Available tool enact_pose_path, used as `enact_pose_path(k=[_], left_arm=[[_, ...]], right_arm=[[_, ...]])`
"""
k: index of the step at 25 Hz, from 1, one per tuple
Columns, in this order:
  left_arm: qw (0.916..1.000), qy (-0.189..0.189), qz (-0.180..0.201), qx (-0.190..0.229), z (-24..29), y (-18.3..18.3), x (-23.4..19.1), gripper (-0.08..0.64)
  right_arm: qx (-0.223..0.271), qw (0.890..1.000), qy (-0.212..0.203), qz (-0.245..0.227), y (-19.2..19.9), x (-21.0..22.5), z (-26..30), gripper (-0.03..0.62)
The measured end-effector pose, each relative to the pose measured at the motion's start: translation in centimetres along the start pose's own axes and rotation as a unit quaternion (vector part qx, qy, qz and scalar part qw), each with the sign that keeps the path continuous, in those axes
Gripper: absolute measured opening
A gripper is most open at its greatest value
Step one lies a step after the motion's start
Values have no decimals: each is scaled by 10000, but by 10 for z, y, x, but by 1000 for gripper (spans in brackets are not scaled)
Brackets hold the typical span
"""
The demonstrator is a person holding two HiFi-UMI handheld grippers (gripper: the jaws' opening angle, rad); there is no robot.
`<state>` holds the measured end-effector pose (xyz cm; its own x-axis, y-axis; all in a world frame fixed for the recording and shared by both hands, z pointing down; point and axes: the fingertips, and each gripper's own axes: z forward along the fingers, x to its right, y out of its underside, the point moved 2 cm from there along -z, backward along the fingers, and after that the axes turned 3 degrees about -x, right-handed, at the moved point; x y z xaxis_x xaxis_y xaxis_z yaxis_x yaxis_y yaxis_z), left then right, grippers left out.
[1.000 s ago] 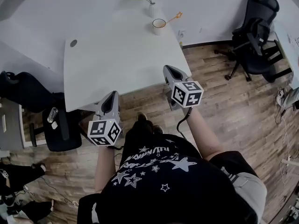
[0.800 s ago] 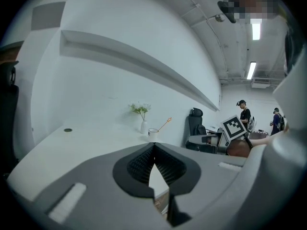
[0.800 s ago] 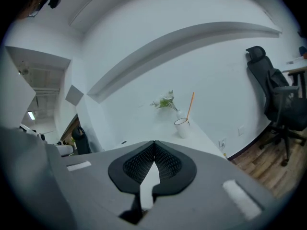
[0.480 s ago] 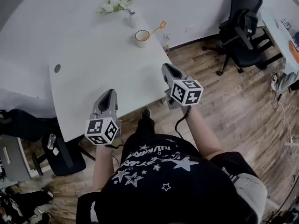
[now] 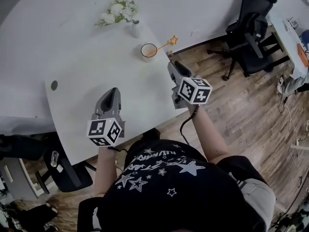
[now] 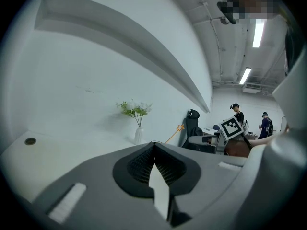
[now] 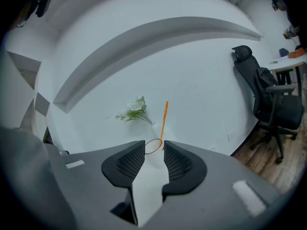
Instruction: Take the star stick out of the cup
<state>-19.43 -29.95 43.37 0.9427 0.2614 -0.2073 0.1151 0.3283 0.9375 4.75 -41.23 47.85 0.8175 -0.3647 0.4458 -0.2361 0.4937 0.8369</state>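
Step in hand: approach, by my reading. Nothing is grasped yet.

- The cup point(image 5: 148, 51) stands near the far edge of the white table point(image 5: 91, 81). The star stick point(image 5: 164, 44) is in it, leaning out over the rim toward the right, star end uppermost.
- A vase of flowers point(image 5: 119, 12) stands just behind the cup, apart from it.
- The right gripper point(image 5: 175, 65) is over the table's right edge, pointing at the cup and short of it. Its jaws have just been opening and now stand spread. In the right gripper view point(image 7: 154, 150) nothing lies between the pads. The cup's rim and the orange stick point(image 7: 164, 121) show through the gap, farther ahead.
- The left gripper point(image 5: 112, 93) hangs over the near middle of the table, well apart from the cup. Its pads are pressed together on nothing point(image 6: 154, 146).

Next move, as I judge it:
- Carry the spread right gripper forward and a little up, so the stick's shaft above the rim passes between the pads.
- Close on the shaft, then lift along its lean.
- The cup looks light and could tip or drag. The left gripper may be needed to steady it.

Writing:
- No brand or label can be read on the cup or vase.
- The marker cubes point(image 5: 194, 90) carry black-and-white square patterns only.
- The person's black shirt point(image 5: 164, 178) has white stars and a line of lettering too warped to read.
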Motion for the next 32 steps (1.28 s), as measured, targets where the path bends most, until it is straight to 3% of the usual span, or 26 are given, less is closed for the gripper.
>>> enact_pose_path(k=[9,24,32], left_arm=[[9998,160,-27,-79,50,-15,-23,2],[9984,341,-217,-406,95,-3,-40,2],[9980,338,-287,-446,96,2,-42,2]], right_arm=[[-74,9999,121,30,-18,9,52,141],[-218,9995,187,112,-22,20,100,114],[-244,9997,61,-12,-21,15,103,35]])
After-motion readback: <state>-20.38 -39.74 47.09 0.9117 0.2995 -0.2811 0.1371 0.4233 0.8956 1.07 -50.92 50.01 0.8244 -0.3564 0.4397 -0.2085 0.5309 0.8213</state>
